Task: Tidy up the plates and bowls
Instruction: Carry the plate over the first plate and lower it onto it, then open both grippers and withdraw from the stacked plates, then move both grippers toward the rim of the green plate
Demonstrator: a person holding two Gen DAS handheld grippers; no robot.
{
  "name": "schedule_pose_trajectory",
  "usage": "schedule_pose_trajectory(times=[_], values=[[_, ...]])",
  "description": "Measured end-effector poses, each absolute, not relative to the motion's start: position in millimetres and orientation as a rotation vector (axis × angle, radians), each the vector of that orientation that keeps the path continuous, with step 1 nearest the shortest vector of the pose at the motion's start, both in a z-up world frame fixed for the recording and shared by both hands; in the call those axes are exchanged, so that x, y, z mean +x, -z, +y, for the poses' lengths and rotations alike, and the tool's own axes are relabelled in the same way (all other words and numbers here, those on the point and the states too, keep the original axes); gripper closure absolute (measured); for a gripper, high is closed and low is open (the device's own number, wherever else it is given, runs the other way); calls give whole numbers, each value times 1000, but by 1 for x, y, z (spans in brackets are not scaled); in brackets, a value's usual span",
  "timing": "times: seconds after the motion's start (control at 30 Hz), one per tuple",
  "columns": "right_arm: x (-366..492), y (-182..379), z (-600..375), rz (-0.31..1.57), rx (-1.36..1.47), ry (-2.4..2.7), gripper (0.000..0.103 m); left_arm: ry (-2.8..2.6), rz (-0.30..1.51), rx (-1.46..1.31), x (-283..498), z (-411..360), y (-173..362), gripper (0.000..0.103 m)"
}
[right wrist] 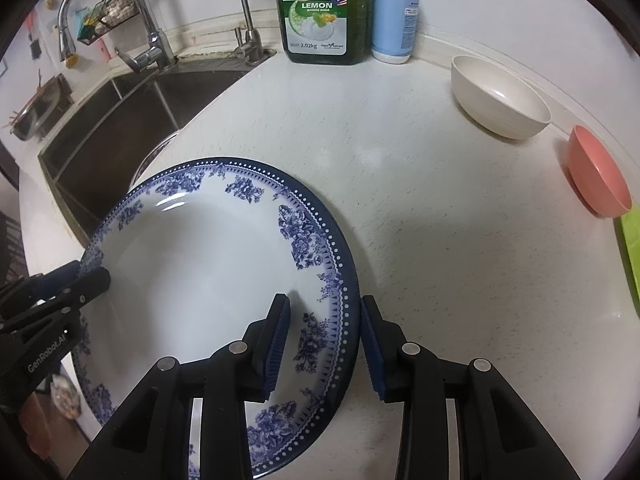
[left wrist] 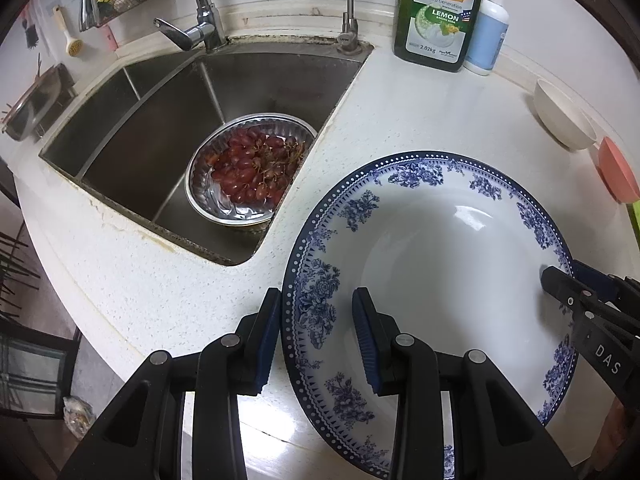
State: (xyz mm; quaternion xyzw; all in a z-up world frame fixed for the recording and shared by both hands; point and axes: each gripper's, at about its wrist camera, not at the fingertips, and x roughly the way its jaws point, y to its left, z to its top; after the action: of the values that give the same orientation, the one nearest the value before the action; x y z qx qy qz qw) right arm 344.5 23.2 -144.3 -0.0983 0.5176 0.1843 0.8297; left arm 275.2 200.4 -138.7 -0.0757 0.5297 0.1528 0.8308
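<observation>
The blue-and-white plate [left wrist: 432, 280] sits near the front edge of the white counter [right wrist: 420, 208], its left rim just beside the sink [left wrist: 168, 148] cutout. The left gripper [left wrist: 316, 336] straddles the plate's left rim and the right gripper [right wrist: 325, 344] its right rim, each with one finger inside and one outside, jaws spread and not visibly pressing. Bare counter lies behind and right of the plate, up to the dish soap bottle [right wrist: 320, 8] and pump bottle [right wrist: 394, 16] at the back edge and the cream bowl [right wrist: 500, 98] and pink bowl [right wrist: 598, 172] at the right edge.
</observation>
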Motion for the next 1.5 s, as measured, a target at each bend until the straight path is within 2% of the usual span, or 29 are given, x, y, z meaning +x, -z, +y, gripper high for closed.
schedule_pose_trajectory(times=[0.23,0.3,0.37,0.43,0.7,0.83,0.97,1.27,1.5], values=[[344,148,25,1100,-232,-398,66,-324,1121,-156,275,199,140,67],[344,148,23,1100,-220,-402,66,-321,1120,-155,274,200,141,63],[343,146,20,1092,-205,-402,58,-320,1116,-155,274,199,140,55],[342,142,16,1069,-198,-393,54,-318,1100,-145,273,198,136,52],[331,115,-7,1002,-121,-374,54,-255,1014,-93,271,181,106,32],[321,96,-26,951,-75,-338,45,-201,959,-58,271,165,86,25],[308,80,-49,906,-43,-281,44,-132,914,-38,273,146,70,19],[295,51,-118,863,55,-127,42,56,828,48,296,77,31,13],[291,40,-187,849,164,17,42,187,785,119,314,14,8,12]])
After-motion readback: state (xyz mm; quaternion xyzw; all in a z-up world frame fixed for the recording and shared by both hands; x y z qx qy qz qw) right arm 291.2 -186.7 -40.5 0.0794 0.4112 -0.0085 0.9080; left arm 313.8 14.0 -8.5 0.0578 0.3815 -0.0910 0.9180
